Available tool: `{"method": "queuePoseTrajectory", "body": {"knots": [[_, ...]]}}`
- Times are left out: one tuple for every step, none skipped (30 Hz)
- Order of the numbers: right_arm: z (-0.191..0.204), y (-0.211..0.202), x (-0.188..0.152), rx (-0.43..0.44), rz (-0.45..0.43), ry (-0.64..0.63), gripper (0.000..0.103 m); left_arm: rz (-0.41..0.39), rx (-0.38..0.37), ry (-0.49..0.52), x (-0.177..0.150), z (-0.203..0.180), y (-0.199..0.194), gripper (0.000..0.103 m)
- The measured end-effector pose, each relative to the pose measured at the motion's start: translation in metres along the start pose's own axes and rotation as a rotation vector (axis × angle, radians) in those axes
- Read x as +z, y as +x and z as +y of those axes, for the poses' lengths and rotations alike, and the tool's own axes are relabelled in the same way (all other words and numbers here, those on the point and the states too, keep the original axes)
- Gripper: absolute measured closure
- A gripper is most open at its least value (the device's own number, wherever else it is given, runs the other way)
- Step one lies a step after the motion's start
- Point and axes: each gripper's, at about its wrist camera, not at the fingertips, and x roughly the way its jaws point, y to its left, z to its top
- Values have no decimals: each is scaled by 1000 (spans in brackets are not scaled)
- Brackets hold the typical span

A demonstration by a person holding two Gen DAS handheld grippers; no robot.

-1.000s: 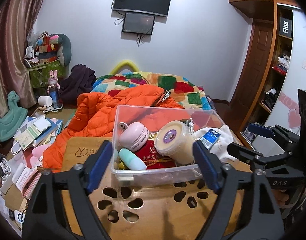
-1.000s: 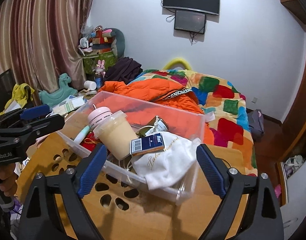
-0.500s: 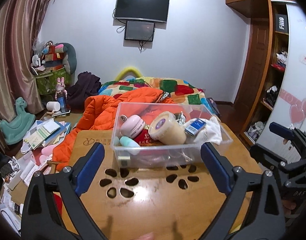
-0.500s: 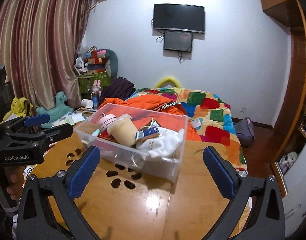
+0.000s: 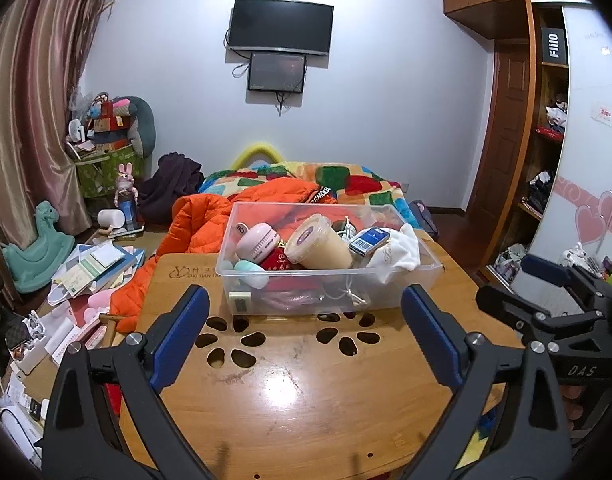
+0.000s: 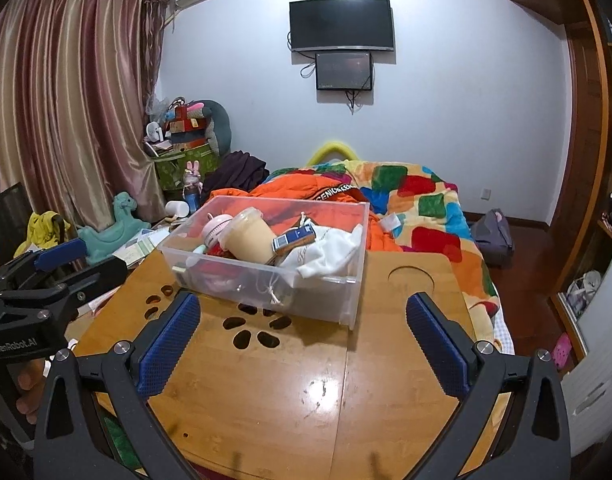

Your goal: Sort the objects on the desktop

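A clear plastic bin (image 5: pixel 386 294) (image 6: pixel 346 292) stands on the far part of a small wooden table (image 5: pixel 306 400) (image 6: pixel 306 392). Inside lie a cream lidded cup (image 5: pixel 320 246) (image 6: pixel 251 238), a pink round device (image 5: pixel 257 242) (image 6: pixel 215 226), a blue card box (image 5: pixel 368 240) (image 6: pixel 293 238), a white cloth bag (image 5: pixel 398 258) (image 6: pixel 326 252), a mint item (image 5: pixel 247 270) and a red pouch (image 5: pixel 277 262). My left gripper (image 5: pixel 303 336) is open over bare table, short of the bin. My right gripper (image 6: pixel 303 344) is open too, back from the bin.
Behind the table lies a bed with an orange jacket (image 5: pixel 209 224) and a patchwork blanket (image 6: pixel 422 200). Papers and books (image 5: pixel 93 268) clutter the left. A wardrobe with shelves (image 5: pixel 546 140) stands right. The table has petal-shaped cut-outs (image 5: pixel 233 344) and a round recess (image 6: pixel 410 278).
Both grippers have drawn back from the bin, which now looks smaller and farther. Their jaws spread wider. The bin and its contents stayed in place.
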Motion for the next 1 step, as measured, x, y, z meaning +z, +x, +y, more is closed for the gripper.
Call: {"method": "queuePoseTrajectory", "body": {"knots": [[0,0,-1,2,2,2,0,-1,-3,-2,0,0,-1,5]]}}
